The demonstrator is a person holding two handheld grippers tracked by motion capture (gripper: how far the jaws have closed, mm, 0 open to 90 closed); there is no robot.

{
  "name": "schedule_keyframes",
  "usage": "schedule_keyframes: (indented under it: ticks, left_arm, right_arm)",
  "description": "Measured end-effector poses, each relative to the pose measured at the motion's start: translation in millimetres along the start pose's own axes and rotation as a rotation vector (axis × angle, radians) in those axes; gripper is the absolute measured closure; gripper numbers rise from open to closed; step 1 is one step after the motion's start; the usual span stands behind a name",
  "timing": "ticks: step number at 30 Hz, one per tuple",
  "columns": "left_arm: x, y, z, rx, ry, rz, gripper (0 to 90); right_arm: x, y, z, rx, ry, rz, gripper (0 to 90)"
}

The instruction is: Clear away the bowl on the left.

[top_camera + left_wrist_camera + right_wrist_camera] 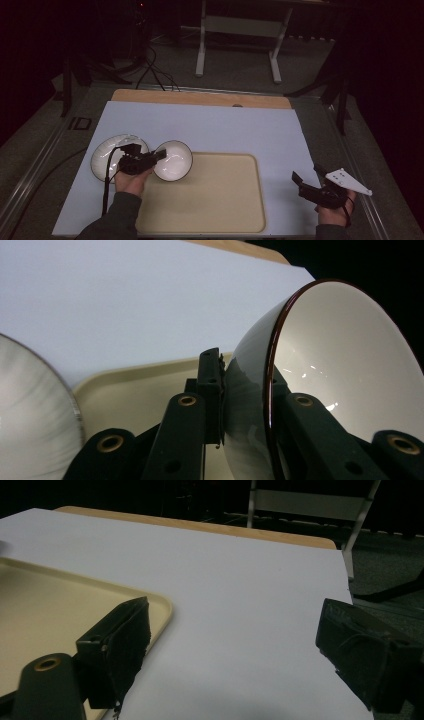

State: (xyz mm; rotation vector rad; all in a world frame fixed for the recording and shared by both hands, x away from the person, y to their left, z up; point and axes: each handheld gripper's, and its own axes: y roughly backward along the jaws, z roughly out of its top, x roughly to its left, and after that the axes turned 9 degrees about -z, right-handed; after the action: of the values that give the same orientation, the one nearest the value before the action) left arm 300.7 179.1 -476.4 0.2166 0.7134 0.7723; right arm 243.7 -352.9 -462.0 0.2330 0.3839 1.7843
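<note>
I've got the left claw (159, 154) clamped on the white bowl's (174, 160) rim, tilted over the tray's (225, 200) corner (second bowl (102, 155) beside), right claw (305, 186) open, idle.

Looks like a lab or recording room I'm working in: dark surroundings, my table (200, 97) covered by a white sheet (210, 130), black cables (152, 70) trailing on grey carpet floor (235, 60), a white metal desk frame (237, 30) behind, and dark stand legs (340, 95) flanking the table.
</note>
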Motion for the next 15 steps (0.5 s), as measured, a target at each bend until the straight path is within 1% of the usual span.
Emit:
schedule_keyframes:
  ticks: [15]
  left_arm:
    - [-16.0,-26.0,-10.4,0.084,-0.039,-0.016,79.3]
  right_arm:
    - [0.3,0.1,0.3,-0.001,0.001,0.001,13.9]
